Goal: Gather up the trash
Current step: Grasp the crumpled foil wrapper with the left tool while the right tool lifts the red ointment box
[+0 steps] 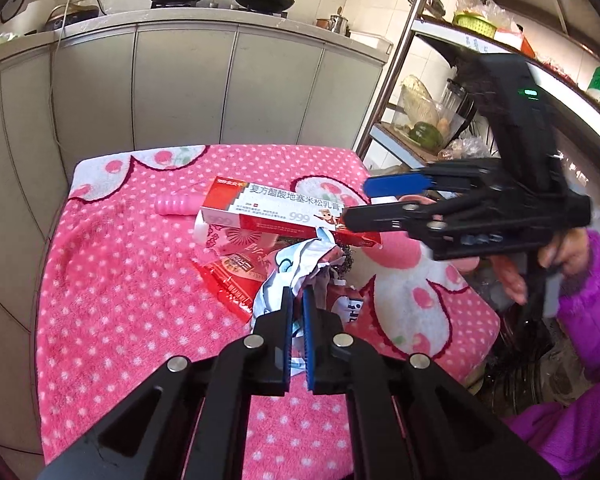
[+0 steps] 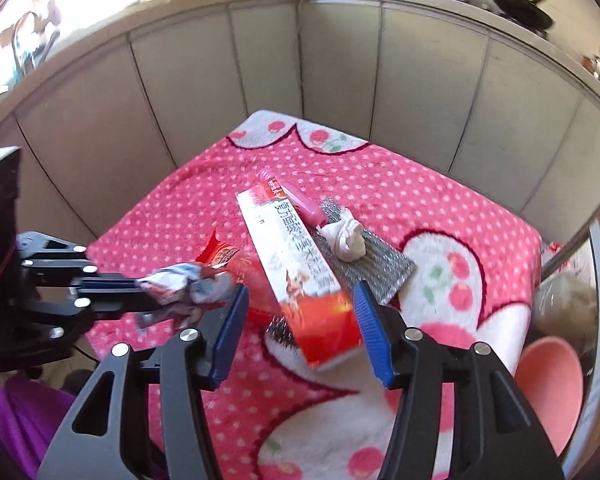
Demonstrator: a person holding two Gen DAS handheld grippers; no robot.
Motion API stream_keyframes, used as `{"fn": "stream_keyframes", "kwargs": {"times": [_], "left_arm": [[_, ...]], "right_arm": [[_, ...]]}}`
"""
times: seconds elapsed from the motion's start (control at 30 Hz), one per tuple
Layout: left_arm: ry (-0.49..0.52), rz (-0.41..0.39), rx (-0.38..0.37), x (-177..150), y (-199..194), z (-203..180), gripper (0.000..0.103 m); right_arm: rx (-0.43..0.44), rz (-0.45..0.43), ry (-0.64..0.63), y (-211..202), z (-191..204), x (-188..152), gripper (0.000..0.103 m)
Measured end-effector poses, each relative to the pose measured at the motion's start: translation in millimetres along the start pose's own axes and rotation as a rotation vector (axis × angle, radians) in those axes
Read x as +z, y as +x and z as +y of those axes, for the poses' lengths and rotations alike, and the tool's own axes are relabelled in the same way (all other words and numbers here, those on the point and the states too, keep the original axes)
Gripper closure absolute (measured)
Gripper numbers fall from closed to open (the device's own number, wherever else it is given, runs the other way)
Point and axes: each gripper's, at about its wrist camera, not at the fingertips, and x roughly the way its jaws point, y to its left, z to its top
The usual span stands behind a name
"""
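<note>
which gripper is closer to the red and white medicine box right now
Right. The right gripper hangs open just over the near end of the medicine box, one finger on each side. The left gripper is off to the side, shut on a crumpled wrapper.

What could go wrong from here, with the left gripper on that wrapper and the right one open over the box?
1. The left gripper is shut on only an edge of the crumpled wrapper; it may slip out or tear.
2. The wrapper touches the red packet, so lifting could drag that along.
3. The right gripper is open around the box, which lies across other items; closing might tip it or knock the tissue wad away.
</note>
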Motion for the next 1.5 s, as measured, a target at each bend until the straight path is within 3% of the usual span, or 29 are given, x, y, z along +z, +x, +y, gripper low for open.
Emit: {"fn": "stream_keyframes", "kwargs": {"times": [0.2,0.4,0.77,1.03,1.07,1.1,1.5], "left_arm": [[-0.065,-0.009,-0.03,-6,-13,17,0.099],[-0.084,-0.005,-0.036,-8,-12,24,0.099],[-0.086,-0.015,-0.03,-6,-17,23,0.099],[-0.072,-0.04,-0.012,0,-23,13,0.099],[-0.072,-0.041,-0.01,1,-23,11,0.099],[-0.072,-0.041,-0.009,2,-23,10,0.099],[-0.04,-0.055,-0.019,14,-18,-15,0.099]], "right_arm": [[-0.013,0.125,-0.111,39,10,16,0.047],[-0.057,0.135,-0.107,47,6,15,0.047],[-0.029,0.026,-0.042,24,5,8,0.063],[-0.016,-0.096,0.095,-11,-13,-12,0.066],[-0.014,-0.112,0.118,-16,-17,-15,0.07],[-0.012,-0.132,0.143,-22,-20,-19,0.086],[-0.022,-0.191,0.349,-52,-62,-71,0.088]]}}
